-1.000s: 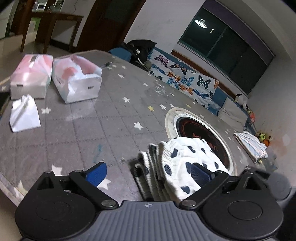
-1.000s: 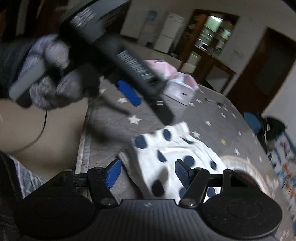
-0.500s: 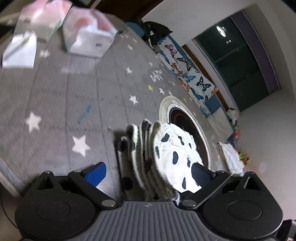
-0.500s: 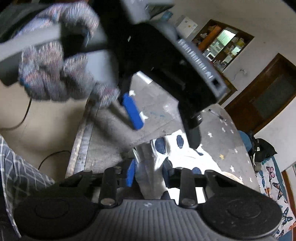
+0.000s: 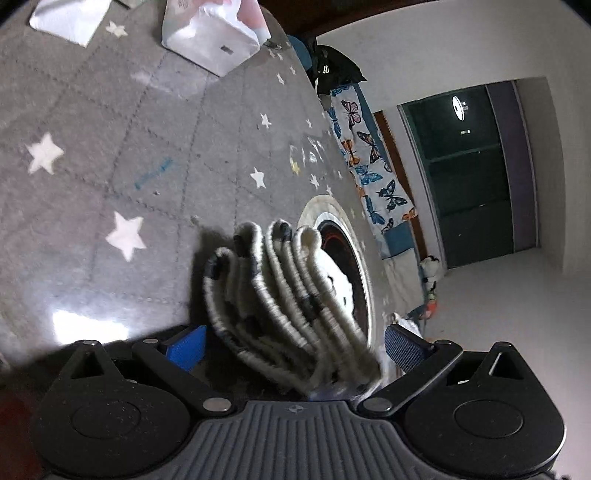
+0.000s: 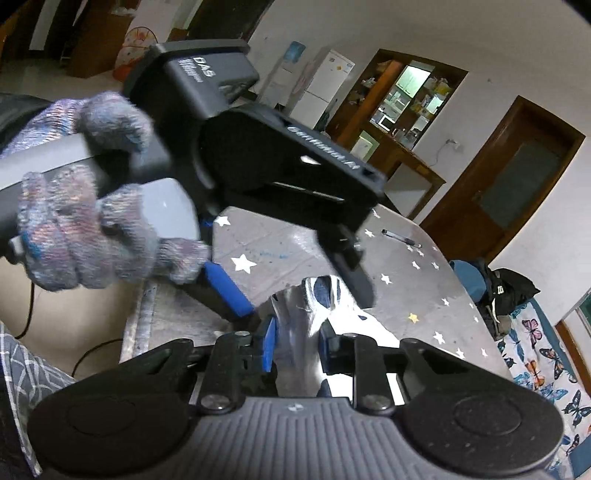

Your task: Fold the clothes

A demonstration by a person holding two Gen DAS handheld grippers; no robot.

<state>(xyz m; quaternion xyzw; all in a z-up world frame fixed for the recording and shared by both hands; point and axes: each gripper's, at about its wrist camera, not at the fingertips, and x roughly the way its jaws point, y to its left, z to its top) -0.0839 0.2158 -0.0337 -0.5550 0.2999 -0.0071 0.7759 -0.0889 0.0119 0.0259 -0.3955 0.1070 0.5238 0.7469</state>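
Note:
A folded white garment with dark blue spots (image 5: 284, 299) lies in stacked layers on the grey star-patterned table (image 5: 110, 147). My left gripper (image 5: 291, 345) is open, its blue pads either side of the garment's layered edge, tilted over it. In the right wrist view my right gripper (image 6: 295, 341) is shut on the garment (image 6: 299, 332), pinching its near edge. The left gripper's body (image 6: 277, 166), held by a gloved hand (image 6: 81, 221), hangs just above and ahead of it.
Two white-and-pink tissue packs (image 5: 218, 33) and a white paper (image 5: 70, 14) lie at the table's far side. A round inset burner (image 5: 343, 266) is beside the garment. A pen (image 6: 400, 238) lies near the far edge. A butterfly-print sofa (image 5: 369, 166) stands beyond.
My right gripper closed on the garment's edge. My left gripper moved in over the folded stack and tilted, still open.

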